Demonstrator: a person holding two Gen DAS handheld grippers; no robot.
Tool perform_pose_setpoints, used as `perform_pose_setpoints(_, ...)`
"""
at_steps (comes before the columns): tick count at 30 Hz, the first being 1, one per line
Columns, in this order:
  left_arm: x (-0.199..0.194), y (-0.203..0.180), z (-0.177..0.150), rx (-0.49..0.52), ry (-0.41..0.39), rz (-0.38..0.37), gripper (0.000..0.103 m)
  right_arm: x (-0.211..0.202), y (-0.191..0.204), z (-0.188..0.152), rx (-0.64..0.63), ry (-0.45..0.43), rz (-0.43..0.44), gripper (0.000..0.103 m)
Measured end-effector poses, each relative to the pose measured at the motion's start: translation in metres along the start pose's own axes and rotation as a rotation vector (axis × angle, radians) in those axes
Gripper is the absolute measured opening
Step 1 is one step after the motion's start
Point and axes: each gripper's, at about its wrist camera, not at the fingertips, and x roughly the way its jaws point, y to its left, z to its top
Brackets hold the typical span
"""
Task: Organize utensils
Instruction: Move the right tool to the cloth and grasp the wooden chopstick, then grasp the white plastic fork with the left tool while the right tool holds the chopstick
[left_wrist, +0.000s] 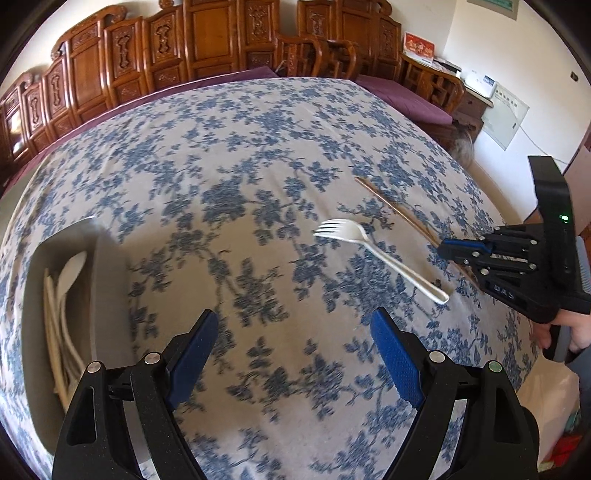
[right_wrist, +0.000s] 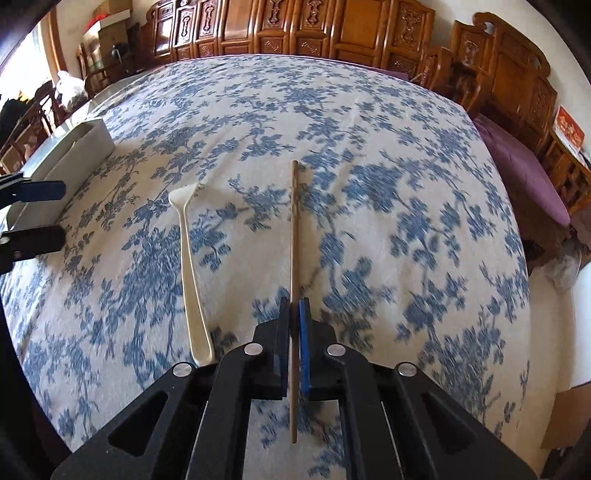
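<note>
Tray (left_wrist: 62, 332) at lower left already holds white utensils; my left gripper (left_wrist: 291, 354) hangs empty, jaws wide. Fork (left_wrist: 373, 254) lies center-right. My right gripper (right_wrist: 294, 339) pinches the chopstick (right_wrist: 294, 236) near one end, so it may pivot and slip.

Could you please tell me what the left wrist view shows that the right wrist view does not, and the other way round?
Only the left wrist view shows the inside of the tray, where a white spoon and other utensils already lie, plus the open left gripper.

Only the right wrist view shows, up close, the right gripper shut on the chopstick.

Both show the white fork lying on the floral tablecloth, the chopstick, the tray from outside and the carved wooden furniture behind.
</note>
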Motion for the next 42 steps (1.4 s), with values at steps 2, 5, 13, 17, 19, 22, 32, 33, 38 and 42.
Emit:
perform_pose_setpoints(2,0.005,-0.008,0.003,0.008,0.002,-0.005,0.081,-0.009,-0.005,-0.006,0.011,-0.016,0.007,0.006)
perform_pose_setpoints(5,0.012,-0.019,0.008,0.017,0.006,-0.015,0.081,-0.02,-0.012,-0.014,0.025,-0.035,0.007,0.006)
perform_pose_setpoints(13,0.029,-0.047,0.024,0.026,-0.012,-0.039,0.081,-0.043,-0.027,-0.033,0.065,-0.077,0.007,0.006)
perform_pose_setpoints(17,0.04,-0.058,0.031,0.032,-0.008,-0.038,0.081,-0.051,-0.034,-0.04,0.093,-0.093,0.011,0.006)
perform_pose_setpoints(19,0.046,-0.063,0.033,0.033,0.002,-0.046,0.078,-0.053,-0.038,-0.044,0.11,-0.1,0.011,0.006)
perform_pose_setpoints(22,0.055,-0.068,0.033,0.028,0.01,-0.052,0.067,-0.056,-0.041,-0.049,0.124,-0.103,0.012,0.006)
perform_pose_setpoints(32,0.076,-0.062,0.039,-0.053,0.03,-0.127,0.023,-0.061,-0.04,-0.056,0.128,-0.1,0.007,0.006)
perform_pose_setpoints(33,0.077,-0.061,0.04,-0.062,0.031,-0.133,0.018,-0.062,-0.039,-0.056,0.126,-0.1,0.006,0.006)
perform_pose_setpoints(38,0.075,-0.062,0.038,-0.051,0.032,-0.143,0.002,-0.067,-0.032,-0.054,0.123,-0.102,0.003,0.006)
perform_pose_setpoints(42,0.065,-0.061,0.032,-0.034,0.039,-0.134,0.002,-0.072,-0.022,-0.052,0.107,-0.1,-0.003,0.006)
